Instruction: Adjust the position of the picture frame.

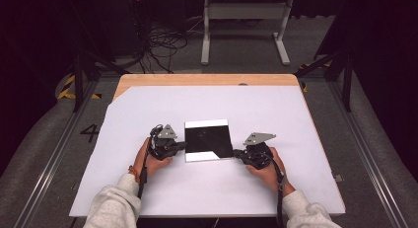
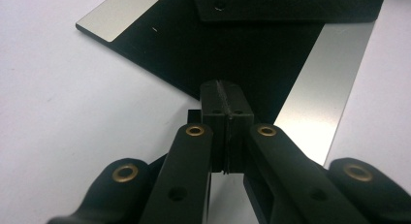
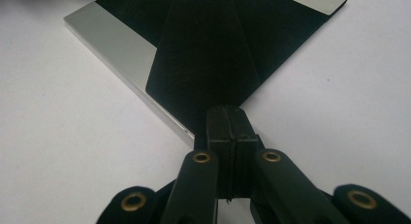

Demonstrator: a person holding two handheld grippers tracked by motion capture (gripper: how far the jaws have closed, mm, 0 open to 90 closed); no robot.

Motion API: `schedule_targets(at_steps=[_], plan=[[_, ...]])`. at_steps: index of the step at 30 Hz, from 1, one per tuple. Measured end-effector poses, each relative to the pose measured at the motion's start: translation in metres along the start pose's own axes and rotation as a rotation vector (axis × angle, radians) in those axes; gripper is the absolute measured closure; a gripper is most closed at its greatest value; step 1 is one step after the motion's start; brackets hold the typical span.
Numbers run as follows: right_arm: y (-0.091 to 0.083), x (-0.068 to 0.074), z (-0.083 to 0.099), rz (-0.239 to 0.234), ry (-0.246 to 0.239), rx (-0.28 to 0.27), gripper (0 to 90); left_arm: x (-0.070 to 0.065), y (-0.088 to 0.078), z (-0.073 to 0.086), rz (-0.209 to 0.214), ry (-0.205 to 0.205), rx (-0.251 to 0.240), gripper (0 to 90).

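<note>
On the white table (image 1: 207,188), both clenched tools, left (image 1: 183,146) and right (image 1: 236,152), point inward at the black sheet (image 1: 207,138).

You face a wooden table (image 1: 207,80) under a white sheet (image 1: 212,186), grey floor (image 1: 44,139), tangled cables (image 1: 165,43), a white stand (image 1: 244,13), dark surroundings.

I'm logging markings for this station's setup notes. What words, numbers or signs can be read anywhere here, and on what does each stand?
"4": dark numeral on the grey floor, left of the table.
Yellow-and-black hazard stripes: a sign without text, on the floor at the far left.
The black-and-silver square plate carries no lettering in either gripper view, nor do the grippers.
</note>
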State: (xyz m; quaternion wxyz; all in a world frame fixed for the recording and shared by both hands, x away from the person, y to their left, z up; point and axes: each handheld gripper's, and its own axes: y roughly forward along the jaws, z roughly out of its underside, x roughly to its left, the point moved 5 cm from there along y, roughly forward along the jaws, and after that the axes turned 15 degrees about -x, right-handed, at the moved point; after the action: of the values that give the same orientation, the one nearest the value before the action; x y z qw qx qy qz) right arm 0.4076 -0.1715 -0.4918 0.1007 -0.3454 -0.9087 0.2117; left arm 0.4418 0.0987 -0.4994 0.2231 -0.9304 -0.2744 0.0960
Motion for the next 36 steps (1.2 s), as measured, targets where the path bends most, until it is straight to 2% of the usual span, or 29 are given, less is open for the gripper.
schedule_targets(at_steps=[8,15,20,36], plan=[[-0.014,-0.002,0.007,-0.005,0.008,0.009,90.0,-0.009,0.008,-0.005,0.036,0.032,0.016,89.8],[-0.022,-0.001,0.01,0.0,0.012,0.012,90.0,-0.012,0.013,-0.008,0.049,0.045,0.017,89.9],[-0.024,0.0,0.012,0.0,0.012,0.007,90.0,-0.011,0.013,-0.007,0.065,0.03,0.01,89.9],[-0.027,0.002,0.013,-0.011,0.001,0.009,90.0,-0.012,0.015,-0.008,0.064,0.023,0.01,89.9]])
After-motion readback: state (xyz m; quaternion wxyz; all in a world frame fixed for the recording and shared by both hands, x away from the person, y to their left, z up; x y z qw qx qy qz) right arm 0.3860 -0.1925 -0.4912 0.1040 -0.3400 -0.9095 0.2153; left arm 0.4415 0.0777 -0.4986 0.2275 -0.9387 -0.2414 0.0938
